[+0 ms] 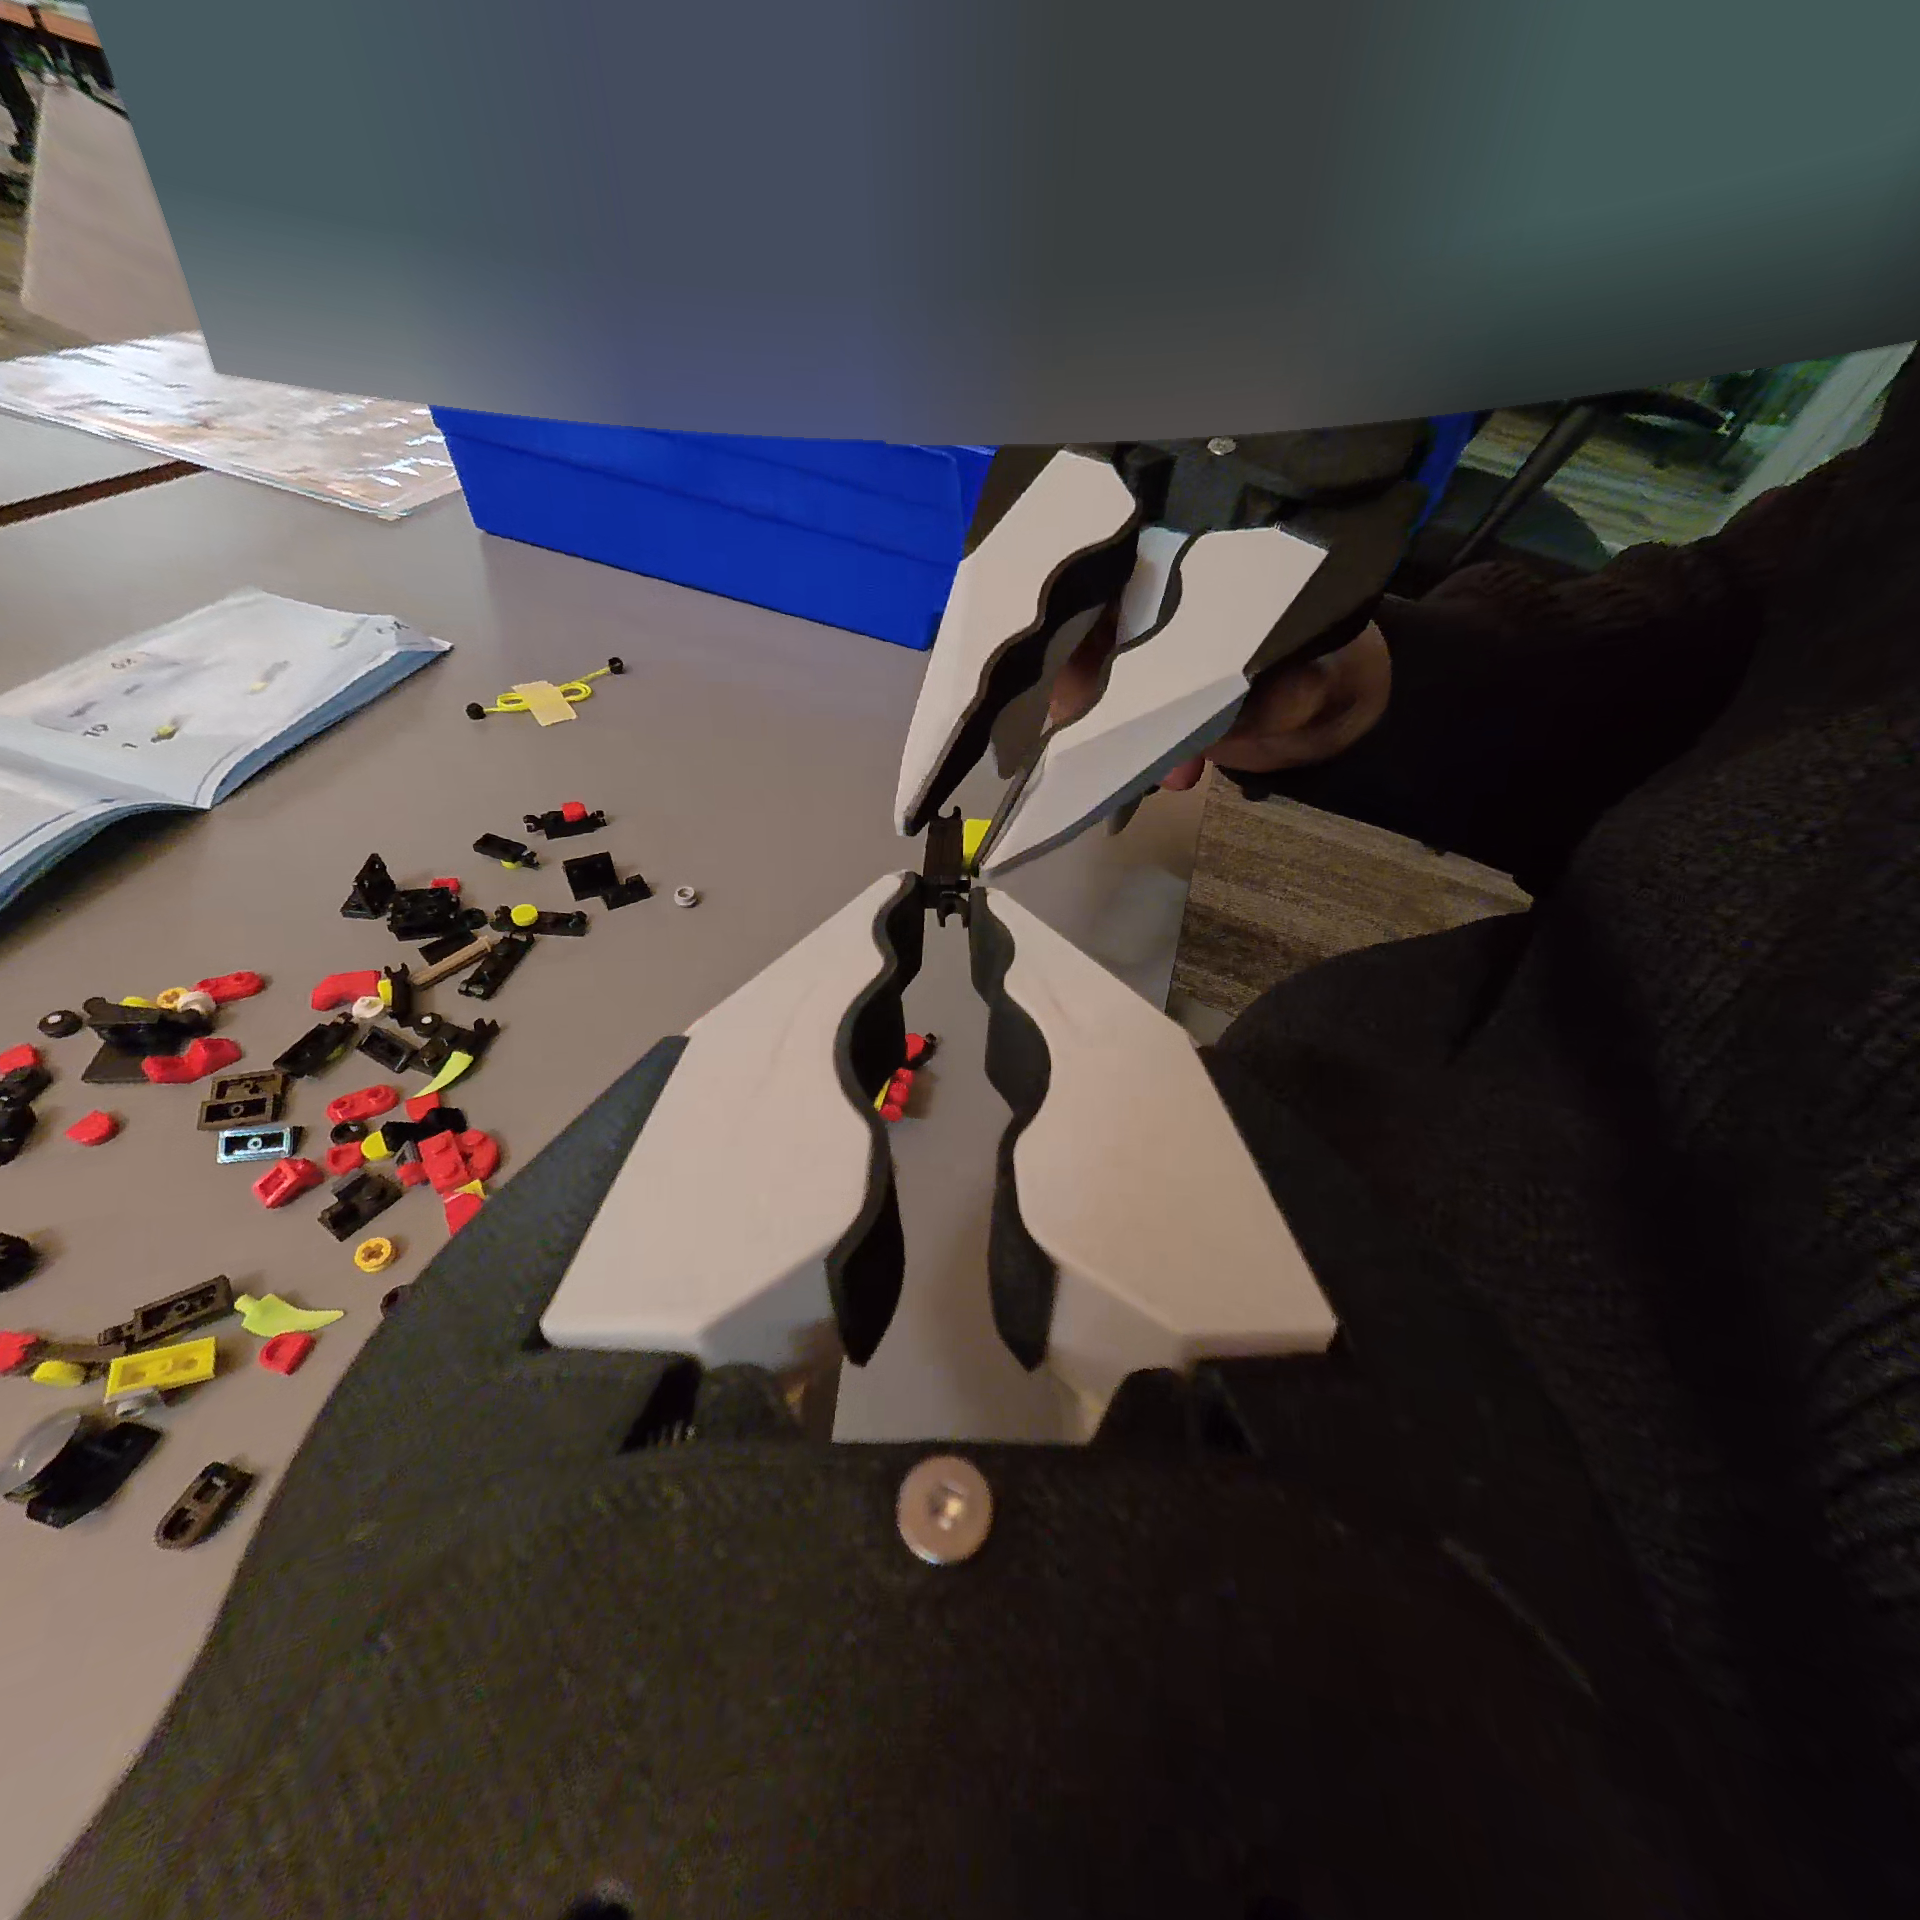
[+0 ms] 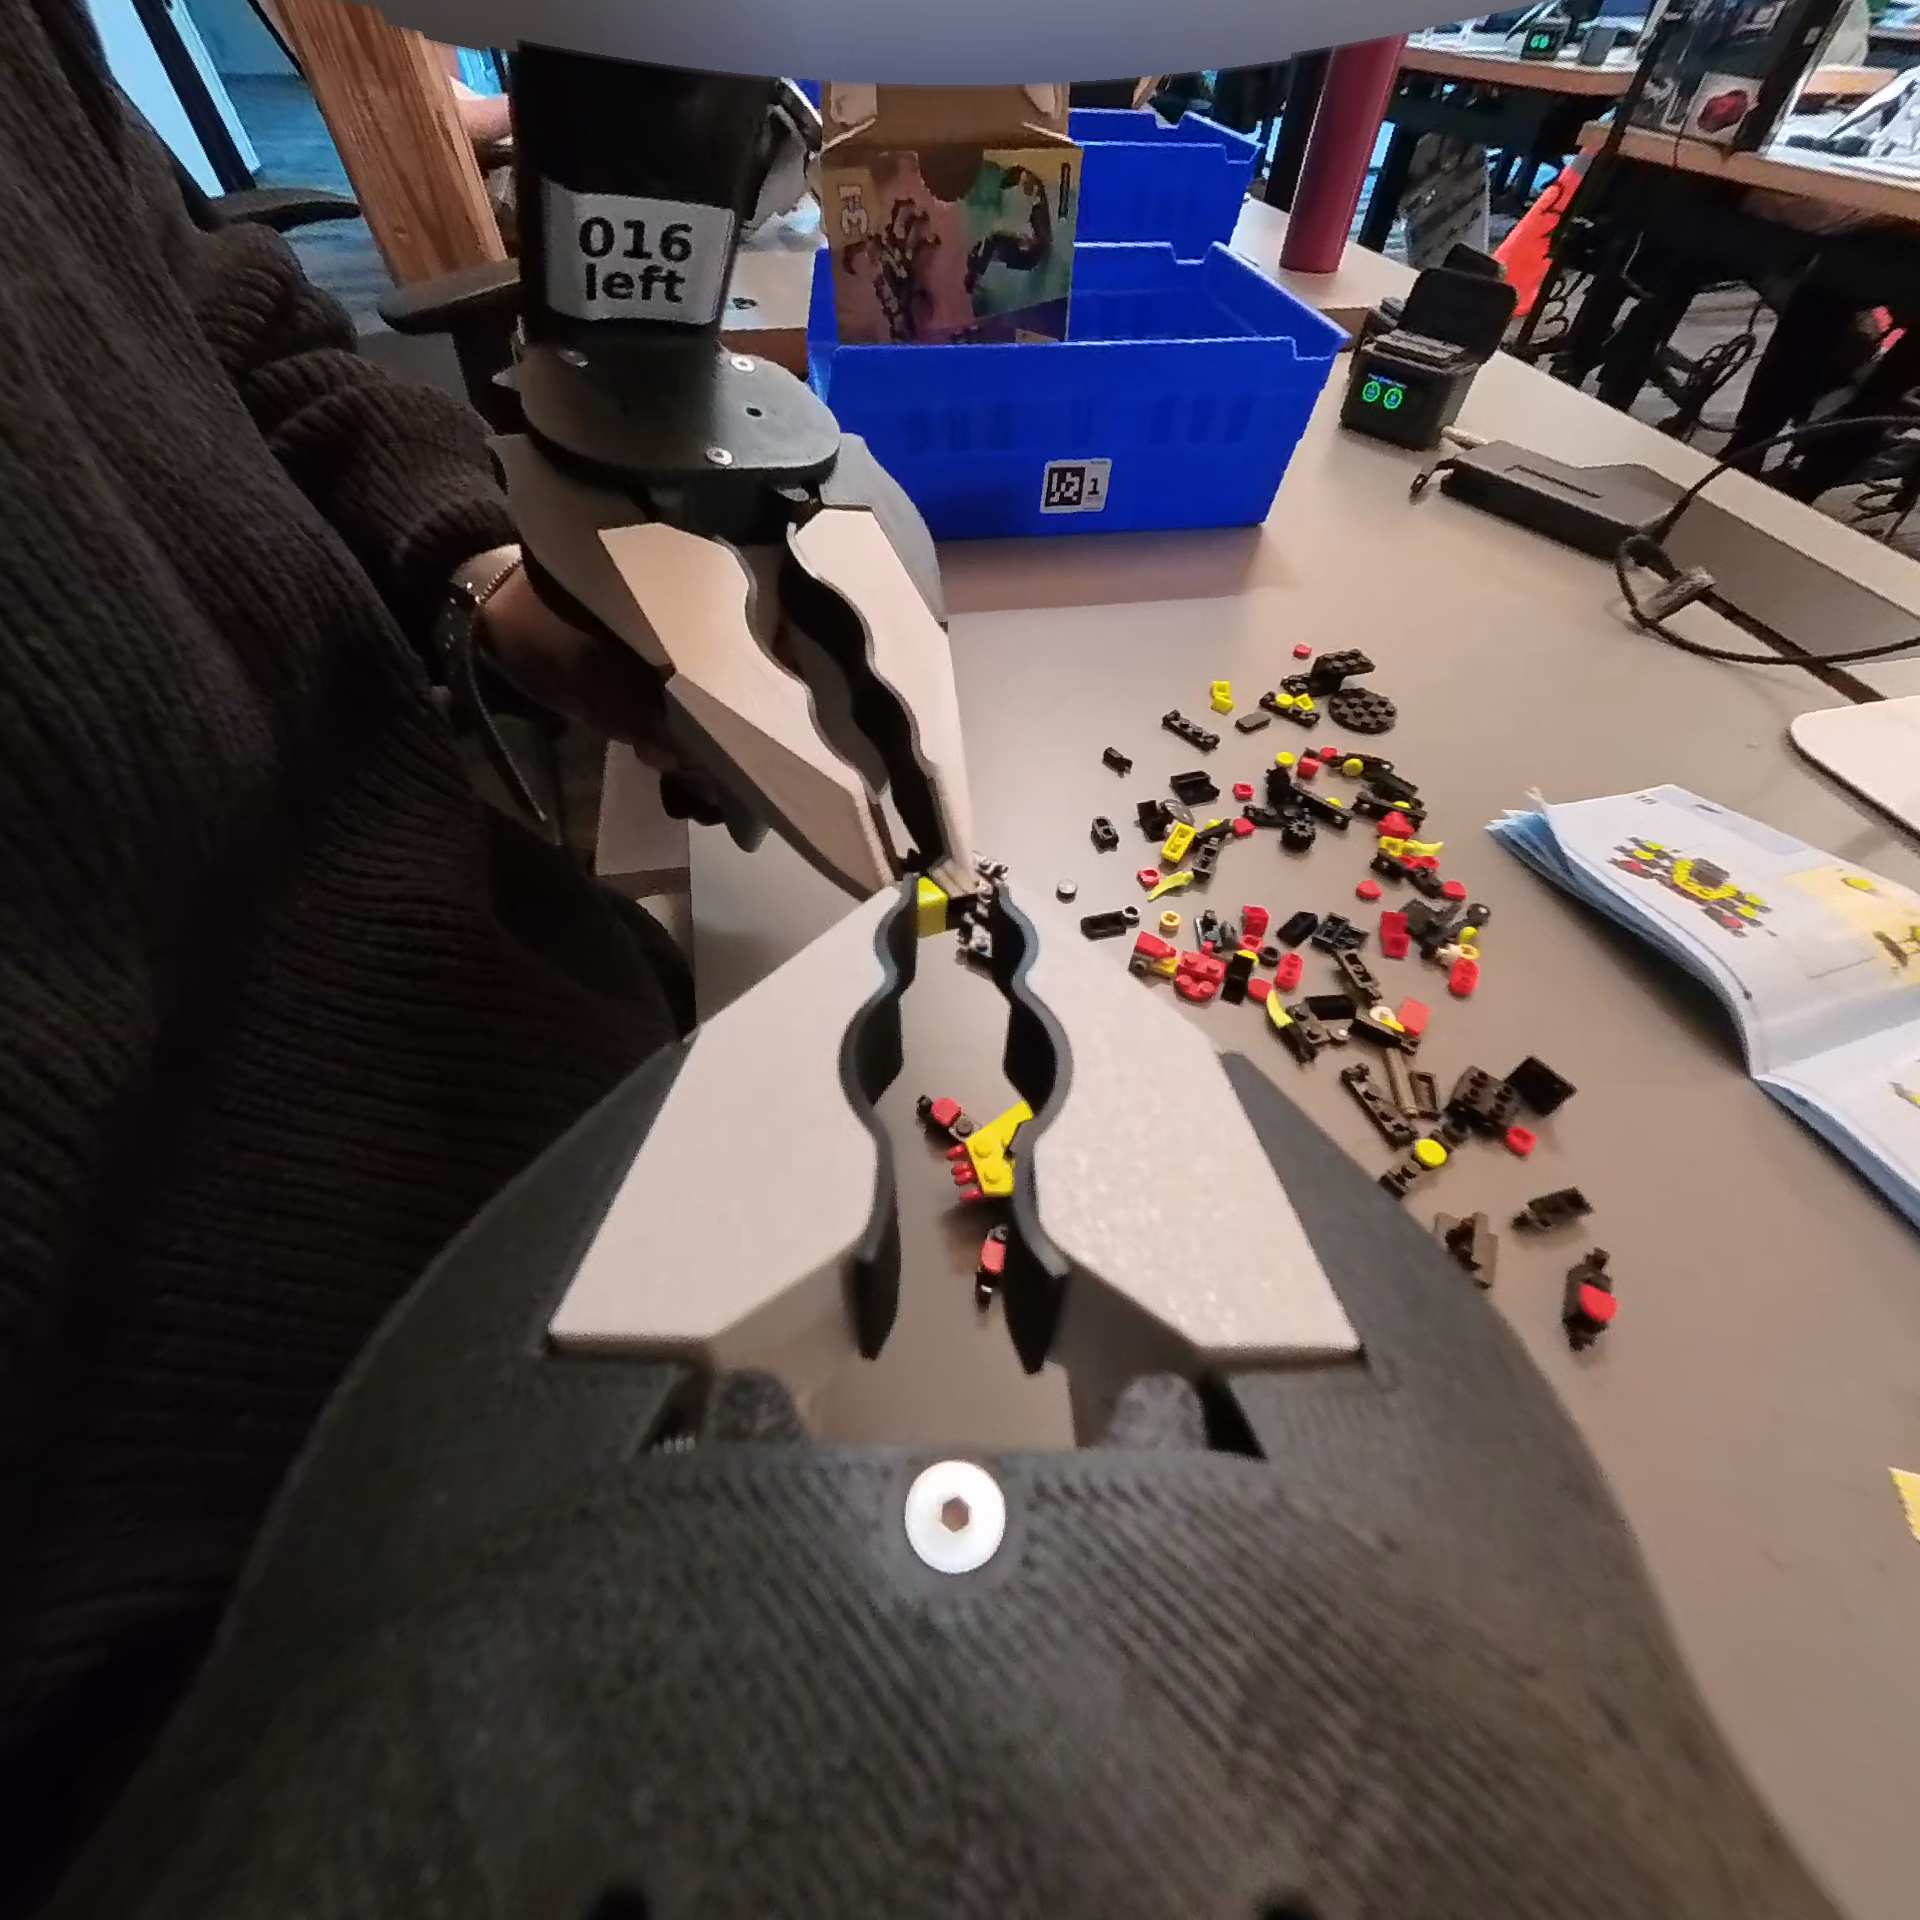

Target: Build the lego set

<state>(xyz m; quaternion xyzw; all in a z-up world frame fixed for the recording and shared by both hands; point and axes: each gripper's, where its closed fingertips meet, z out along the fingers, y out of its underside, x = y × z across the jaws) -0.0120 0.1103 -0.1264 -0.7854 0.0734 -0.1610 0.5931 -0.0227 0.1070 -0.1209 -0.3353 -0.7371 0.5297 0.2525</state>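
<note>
Fingertips of the left hand-held gripper [image 1: 945,894] are closed on a small black toy-brick piece [image 1: 943,868], which stands up out of the tips. Just above it the right hand-held gripper [image 2: 948,914] comes in tip to tip; it grips a small assembly of a yellow brick [image 2: 932,906] joined to black parts [image 2: 977,914], its pads pressing on either side. The two held pieces touch or nearly touch, raised over the grey bench [image 1: 727,727] near its edge. A dark knitted sleeve [image 1: 1662,935] fills the side behind both tools. Below the jaws lies a small built cluster of red, yellow and black bricks [image 2: 982,1148]. Farther out, loose red, black and yellow bricks [image 2: 1340,914] are scattered over the bench, with an open instruction booklet [image 2: 1766,935] beside them. A blue bin [image 2: 1081,416] stands at the back, a printed cardboard box [image 2: 951,239] inside it. A yellow cord with black ends [image 1: 545,698] lies apart near the bin.
</note>
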